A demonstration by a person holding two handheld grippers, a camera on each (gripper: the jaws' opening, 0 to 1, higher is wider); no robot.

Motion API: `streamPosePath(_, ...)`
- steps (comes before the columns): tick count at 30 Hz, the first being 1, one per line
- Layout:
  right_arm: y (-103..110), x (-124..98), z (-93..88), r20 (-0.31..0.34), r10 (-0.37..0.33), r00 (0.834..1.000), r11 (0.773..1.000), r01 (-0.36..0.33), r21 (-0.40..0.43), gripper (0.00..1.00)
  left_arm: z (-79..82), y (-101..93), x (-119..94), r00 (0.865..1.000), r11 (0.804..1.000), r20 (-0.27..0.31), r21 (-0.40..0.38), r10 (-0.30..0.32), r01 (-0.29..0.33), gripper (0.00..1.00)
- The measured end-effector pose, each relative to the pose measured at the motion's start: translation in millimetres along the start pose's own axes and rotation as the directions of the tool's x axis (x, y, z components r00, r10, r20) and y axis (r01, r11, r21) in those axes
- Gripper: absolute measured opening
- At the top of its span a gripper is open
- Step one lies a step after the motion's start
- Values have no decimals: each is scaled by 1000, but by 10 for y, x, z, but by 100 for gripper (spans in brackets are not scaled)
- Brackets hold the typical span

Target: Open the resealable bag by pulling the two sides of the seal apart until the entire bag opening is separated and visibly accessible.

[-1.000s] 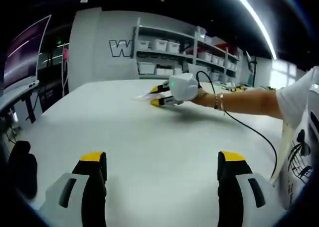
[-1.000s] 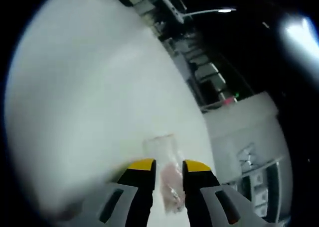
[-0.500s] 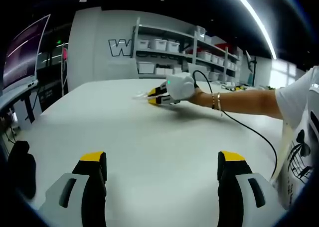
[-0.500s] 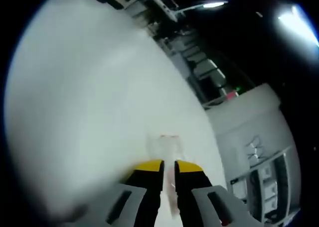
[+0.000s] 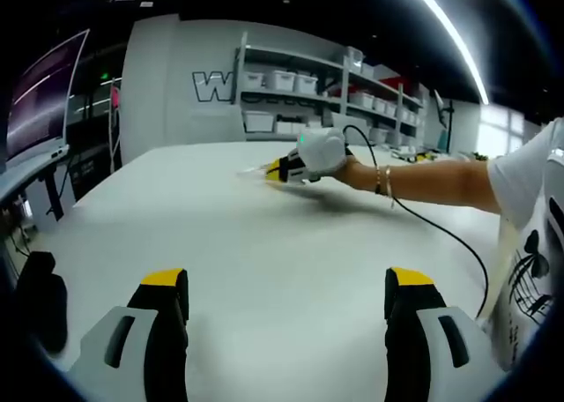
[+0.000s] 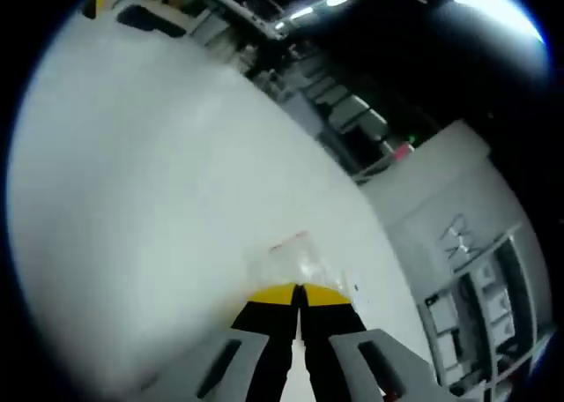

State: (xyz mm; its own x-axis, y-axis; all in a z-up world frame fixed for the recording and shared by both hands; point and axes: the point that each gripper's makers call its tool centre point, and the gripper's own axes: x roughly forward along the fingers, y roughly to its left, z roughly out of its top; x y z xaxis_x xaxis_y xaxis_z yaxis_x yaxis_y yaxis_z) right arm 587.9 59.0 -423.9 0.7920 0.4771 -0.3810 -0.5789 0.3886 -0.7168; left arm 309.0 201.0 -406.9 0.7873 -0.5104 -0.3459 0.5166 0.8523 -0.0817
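Note:
A clear resealable bag (image 6: 291, 256) with a red seal strip lies on the white table (image 6: 132, 182). My right gripper (image 6: 298, 293) is shut on the bag's near edge. In the left gripper view the same right gripper (image 5: 280, 169) sits far across the table, held by a person's hand, with the bag (image 5: 256, 170) sticking out from its tips. My left gripper (image 5: 286, 283) stands open low over the near part of the table (image 5: 264, 243), with nothing between its jaws.
A black cable (image 5: 432, 221) trails from the right gripper across the table. Shelves with white bins (image 5: 308, 93) line the back wall. A dark object (image 5: 40, 296) sits near the table's left edge. The person's arm (image 5: 441, 182) reaches in from the right.
My right gripper's jaws have come together from a wide gap to shut on the bag. The left gripper has stayed still and open.

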Motion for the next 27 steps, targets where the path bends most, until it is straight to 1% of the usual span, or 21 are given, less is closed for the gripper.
streamPosePath(4, -167, -101, -33, 7, -47, 999, 994, 46, 101, 0, 13, -43, -22, 1000, 1000, 5, 6, -3, 3, 91)
streamPosePath(7, -301, -180, -53, 14, -76, 997, 980, 72, 188, 0, 25, -69, -47, 1000, 1000, 10, 9, -4, 4, 91)
streamPosePath(10, -440, -257, -65, 17, -110, 994, 964, 103, 244, 0, 39, -83, -72, 1000, 1000, 15, 13, -3, 3, 91)
streamPosePath(15, -583, -360, -51, 20, -141, 990, 953, 131, 272, 0, 56, -102, -126, 1000, 1000, 23, 18, 0, 0, 91)
streamPosePath(20, -615, -411, -24, 17, -154, 988, 952, 144, 272, 0, 56, -107, -175, 999, 1000, 34, 18, 3, -4, 91)
streamPosePath(24, -622, -455, 35, 24, -164, 986, 948, 151, 280, 0, 37, -123, -224, 999, 1000, 38, 17, 3, -3, 91)
streamPosePath(27, -648, -508, 84, 33, -176, 984, 941, 158, 300, 0, 41, -127, -264, 999, 1000, 43, 19, 5, -6, 91)
